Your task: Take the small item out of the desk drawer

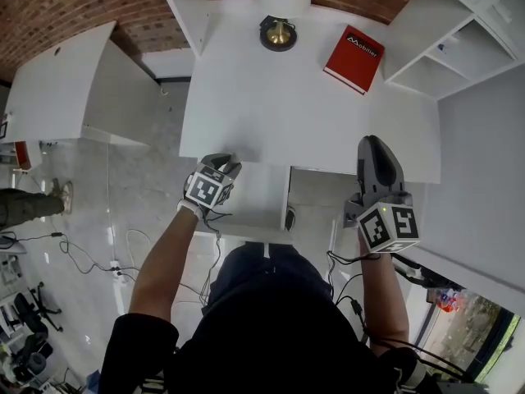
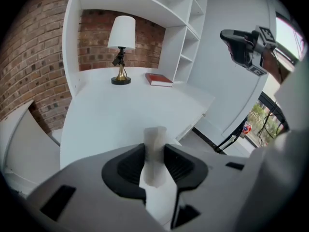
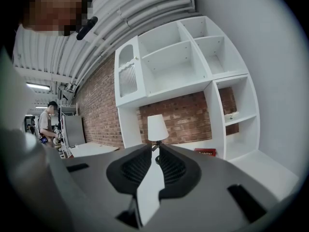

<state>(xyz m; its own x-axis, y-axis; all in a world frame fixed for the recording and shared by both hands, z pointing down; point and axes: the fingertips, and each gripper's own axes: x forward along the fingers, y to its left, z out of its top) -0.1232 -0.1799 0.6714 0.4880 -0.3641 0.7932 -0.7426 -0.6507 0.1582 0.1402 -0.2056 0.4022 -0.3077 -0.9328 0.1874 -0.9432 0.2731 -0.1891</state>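
Drawer-opening, I judge — my left gripper [image 1: 221, 166] clamps the white handle [image 2: 154, 149]; right gripper [image 1: 373, 146], barely parted and empty, must reach inside next.

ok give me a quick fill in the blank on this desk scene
1. The book on the desk is ___.
2. In the head view the lamp stands to the book's ___.
3. The left gripper is shut on a ___ piece.
4. The right gripper holds ___.
Missing words: red; left; white; nothing.
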